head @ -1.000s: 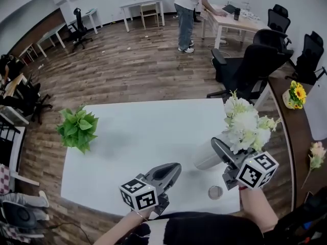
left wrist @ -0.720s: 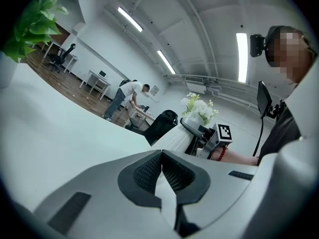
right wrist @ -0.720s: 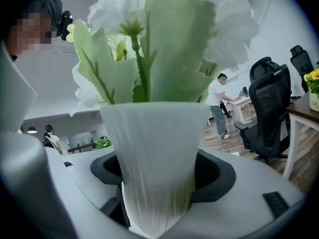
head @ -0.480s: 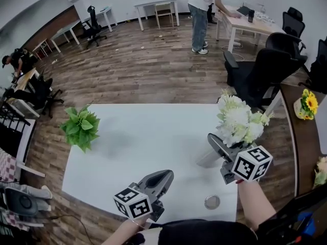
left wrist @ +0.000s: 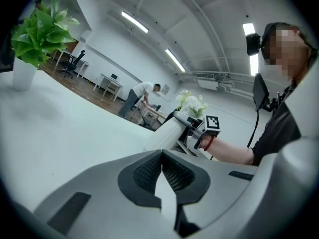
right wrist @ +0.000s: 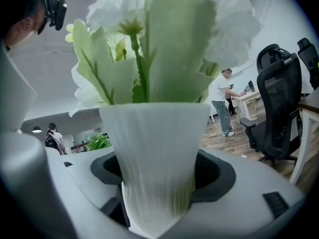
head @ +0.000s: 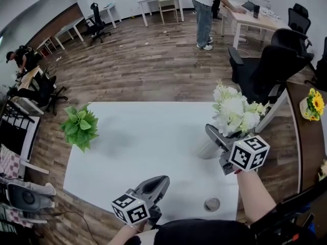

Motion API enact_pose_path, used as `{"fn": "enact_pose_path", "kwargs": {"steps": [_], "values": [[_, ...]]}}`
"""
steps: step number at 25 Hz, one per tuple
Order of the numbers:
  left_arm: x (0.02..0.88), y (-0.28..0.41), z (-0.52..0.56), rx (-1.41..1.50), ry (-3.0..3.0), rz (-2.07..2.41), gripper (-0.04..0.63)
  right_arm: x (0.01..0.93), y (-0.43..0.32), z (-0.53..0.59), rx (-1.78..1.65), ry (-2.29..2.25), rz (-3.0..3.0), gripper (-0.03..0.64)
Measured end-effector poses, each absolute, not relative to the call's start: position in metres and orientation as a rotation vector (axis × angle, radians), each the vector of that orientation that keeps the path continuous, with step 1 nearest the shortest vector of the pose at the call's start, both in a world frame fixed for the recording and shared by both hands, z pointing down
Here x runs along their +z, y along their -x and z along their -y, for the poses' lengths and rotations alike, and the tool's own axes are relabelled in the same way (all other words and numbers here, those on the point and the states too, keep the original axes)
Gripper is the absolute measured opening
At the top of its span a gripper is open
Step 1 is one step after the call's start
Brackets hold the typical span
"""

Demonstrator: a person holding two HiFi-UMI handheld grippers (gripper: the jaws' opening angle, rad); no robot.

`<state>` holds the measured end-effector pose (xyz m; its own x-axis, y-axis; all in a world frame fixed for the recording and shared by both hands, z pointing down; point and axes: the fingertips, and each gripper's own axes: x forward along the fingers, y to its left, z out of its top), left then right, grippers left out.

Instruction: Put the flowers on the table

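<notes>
While your view has swung a little, the change that matters is on the right. Your right tongs [head: 213, 139] have carried the white vase [head: 207, 149] of flowers [head: 234, 110] further in from the near edge of the surface [head: 148, 137], and lower. The small round disc [head: 211, 204] by that edge now lies well apart from the vase's foot. Those tongs stay clamped on the vase's narrow waist, with a pad pressed to each side of the ribbed wall.

The flowers now sit over the right part of the surface. The vase is tilted, its foot towards the left and the blooms leaning out towards the right edge. You cannot tell from here whether the foot already touches.

Your left tongs [head: 159, 182] have sunk towards the near edge; they are closed together with nothing between them.

The carry looks nearly finished. What remains, most likely, is to bring the vase upright, seat its foot flat and only then let go. Released at this lean, a top-heavy bunch could tip over. The green plant [head: 80, 126] at the far left stands well apart and is no obstacle.
</notes>
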<state>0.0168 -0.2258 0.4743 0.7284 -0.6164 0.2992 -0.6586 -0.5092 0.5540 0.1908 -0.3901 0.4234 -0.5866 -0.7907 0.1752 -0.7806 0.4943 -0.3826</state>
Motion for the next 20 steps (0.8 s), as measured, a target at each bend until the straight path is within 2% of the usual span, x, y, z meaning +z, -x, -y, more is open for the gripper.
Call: {"fn": "enact_pose_path", "kwargs": {"steps": [20], "values": [[0.491,-0.011,0.221,0.077,-2.174,1.043,0.014,0.427,-0.198,0.447,-0.582,1.449,-2.774,0.371]]}}
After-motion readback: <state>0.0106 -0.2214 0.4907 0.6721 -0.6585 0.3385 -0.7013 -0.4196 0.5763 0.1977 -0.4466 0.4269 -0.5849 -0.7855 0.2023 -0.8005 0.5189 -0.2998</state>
